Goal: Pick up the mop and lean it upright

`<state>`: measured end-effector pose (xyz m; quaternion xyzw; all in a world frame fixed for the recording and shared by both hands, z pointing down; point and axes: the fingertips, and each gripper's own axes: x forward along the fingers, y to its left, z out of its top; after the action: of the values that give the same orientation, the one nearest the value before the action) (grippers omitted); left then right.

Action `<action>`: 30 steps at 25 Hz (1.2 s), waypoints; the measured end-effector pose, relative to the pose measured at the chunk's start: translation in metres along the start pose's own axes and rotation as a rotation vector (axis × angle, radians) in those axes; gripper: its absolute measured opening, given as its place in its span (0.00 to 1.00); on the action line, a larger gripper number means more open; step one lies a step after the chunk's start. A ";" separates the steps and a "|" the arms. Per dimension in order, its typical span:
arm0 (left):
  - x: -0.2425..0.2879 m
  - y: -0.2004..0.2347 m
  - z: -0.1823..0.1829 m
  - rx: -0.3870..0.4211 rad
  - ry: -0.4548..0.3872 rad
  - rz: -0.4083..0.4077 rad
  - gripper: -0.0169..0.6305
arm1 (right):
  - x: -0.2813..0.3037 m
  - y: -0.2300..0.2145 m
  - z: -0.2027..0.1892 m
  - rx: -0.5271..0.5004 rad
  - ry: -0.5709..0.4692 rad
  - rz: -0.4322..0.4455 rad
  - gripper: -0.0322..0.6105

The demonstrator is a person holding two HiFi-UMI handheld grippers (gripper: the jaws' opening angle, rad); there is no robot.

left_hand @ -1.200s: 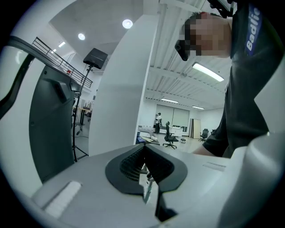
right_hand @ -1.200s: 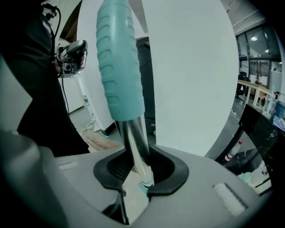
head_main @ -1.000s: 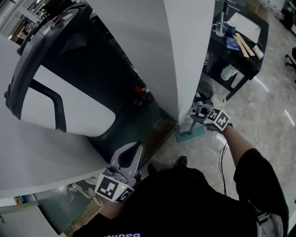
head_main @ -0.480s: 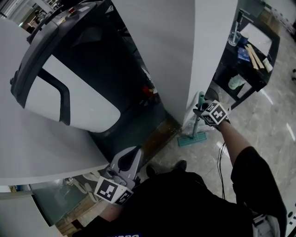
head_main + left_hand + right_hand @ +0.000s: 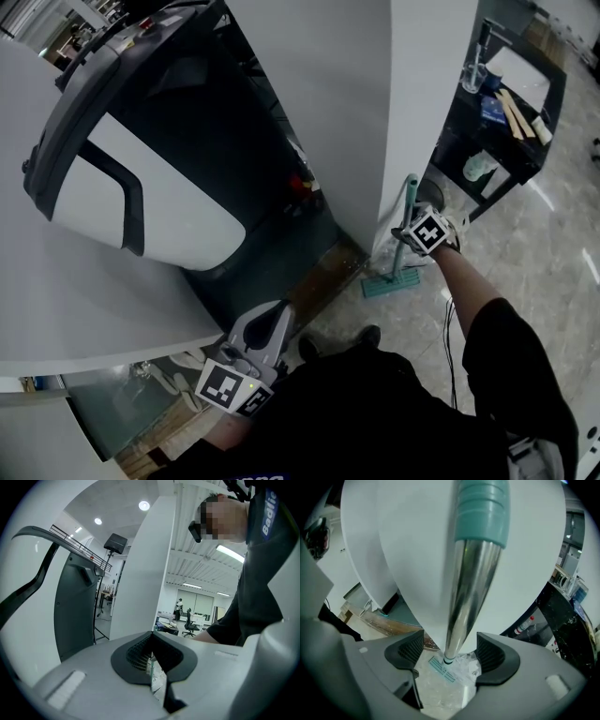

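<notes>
Head view: mop (image 5: 404,239) upright at corner of white pillar (image 5: 422,84), mop head (image 5: 391,281) flat on pale stone floor (image 5: 534,253), teal grip (image 5: 412,187) at top, close against pillar edge. R gripper (image 5: 409,232) at the shaft below the teal grip, pointing steeply down, marker cube on top. L gripper (image 5: 272,319) low by the torso, well apart from mop, aimed twd big black-and-white machine (image 5: 141,187). Black cart (image 5: 506,112) w/ bottles and misc items beyond pillar, at right. L gripper view: L gripper (image 5: 152,656) jaws clenched together, pads meeting at the tip, nothing btw them, only a thin sliver of bg lower down. Machine (image 5: 70,606) at left, white pillar (image 5: 140,573) centre, dark sleeve (image 5: 262,588) at right, office w/ chairs far back. R gripper view: chrome shaft (image 5: 464,597) running down btw jaws of R gripper (image 5: 451,656) to mop head (image 5: 442,670) on floor (image 5: 440,695), teal grip (image 5: 480,508) at top of frame, white pillar (image 5: 534,564) right behind. Jaws released, just been opening; shaft btw the pads w/ clear gap each side, neither pad touching it. Black cart (image 5: 562,620) w/ bottle at right edge.
</notes>
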<state>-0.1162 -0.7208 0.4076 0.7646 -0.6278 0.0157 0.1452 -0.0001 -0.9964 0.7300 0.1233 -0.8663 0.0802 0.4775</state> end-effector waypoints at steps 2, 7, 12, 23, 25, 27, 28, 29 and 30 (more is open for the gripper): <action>-0.001 -0.001 0.000 0.001 0.003 -0.003 0.06 | 0.000 -0.006 -0.003 0.015 0.003 -0.035 0.66; -0.005 -0.003 -0.003 0.001 0.007 -0.017 0.06 | -0.008 -0.013 -0.019 0.064 0.005 -0.080 0.69; -0.008 -0.002 -0.004 0.004 -0.004 -0.064 0.06 | -0.038 -0.006 -0.037 0.192 -0.102 -0.123 0.68; -0.036 -0.019 0.010 0.029 -0.065 -0.382 0.06 | -0.161 0.080 -0.070 0.383 -0.302 -0.394 0.40; -0.054 -0.019 0.012 0.030 -0.075 -0.444 0.06 | -0.184 0.107 -0.072 0.407 -0.345 -0.460 0.30; -0.070 -0.019 0.009 0.021 -0.076 -0.505 0.06 | -0.205 0.140 -0.074 0.423 -0.383 -0.515 0.19; -0.077 -0.021 0.006 0.012 -0.072 -0.542 0.06 | -0.216 0.159 -0.078 0.437 -0.395 -0.541 0.14; -0.083 -0.023 0.001 0.000 -0.066 -0.583 0.06 | -0.227 0.180 -0.085 0.454 -0.405 -0.570 0.09; -0.090 -0.027 -0.005 -0.010 -0.060 -0.623 0.06 | -0.237 0.201 -0.092 0.474 -0.417 -0.596 0.06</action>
<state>-0.1086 -0.6295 0.3886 0.9196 -0.3672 -0.0554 0.1282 0.1373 -0.7480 0.5737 0.4877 -0.8285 0.1089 0.2528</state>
